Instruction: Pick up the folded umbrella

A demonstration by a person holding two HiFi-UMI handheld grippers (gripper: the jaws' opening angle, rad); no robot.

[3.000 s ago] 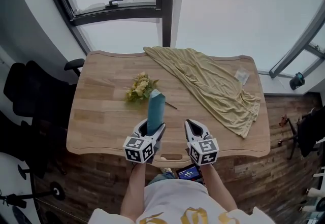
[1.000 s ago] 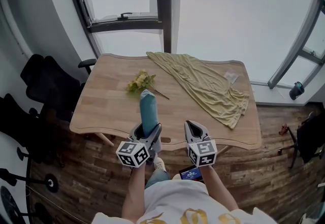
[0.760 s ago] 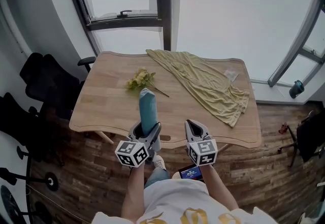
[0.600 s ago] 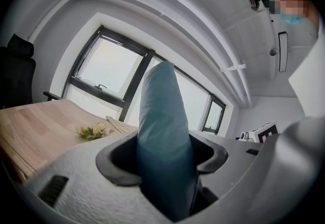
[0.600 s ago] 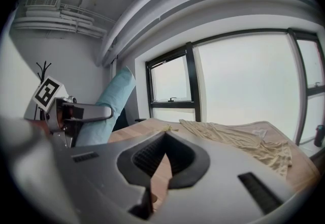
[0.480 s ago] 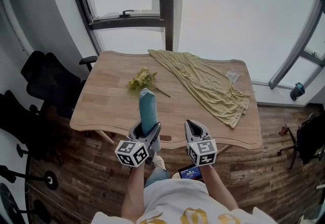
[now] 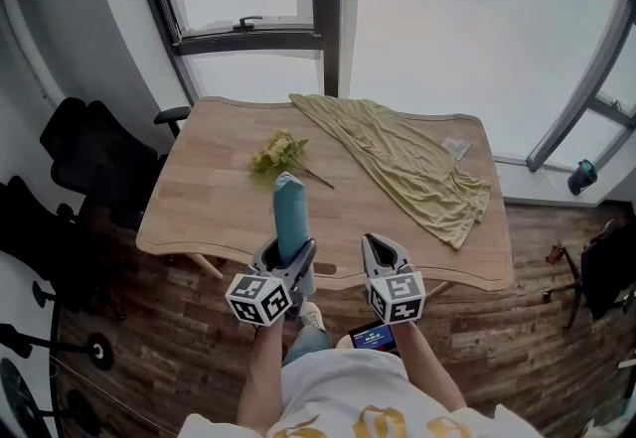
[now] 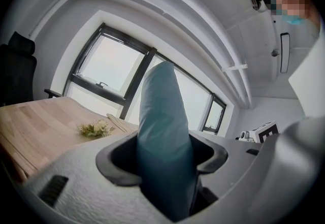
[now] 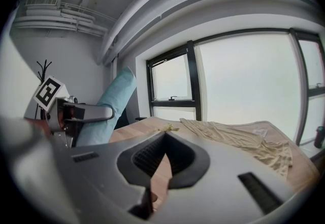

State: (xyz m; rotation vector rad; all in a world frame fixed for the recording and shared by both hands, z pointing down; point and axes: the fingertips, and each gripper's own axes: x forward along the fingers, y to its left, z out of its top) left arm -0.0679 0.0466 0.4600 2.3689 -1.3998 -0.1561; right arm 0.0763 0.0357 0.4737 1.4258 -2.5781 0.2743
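Left gripper (image 7: 294,253) clamps the folded teal umbrella (image 7: 290,216) near its lower end, upright & clear of the wooden worktop (image 7: 204,203), so pick-up looks done. Right gripper (image 7: 383,253), jaws together & empty, hangs alongside, prob. not needed.
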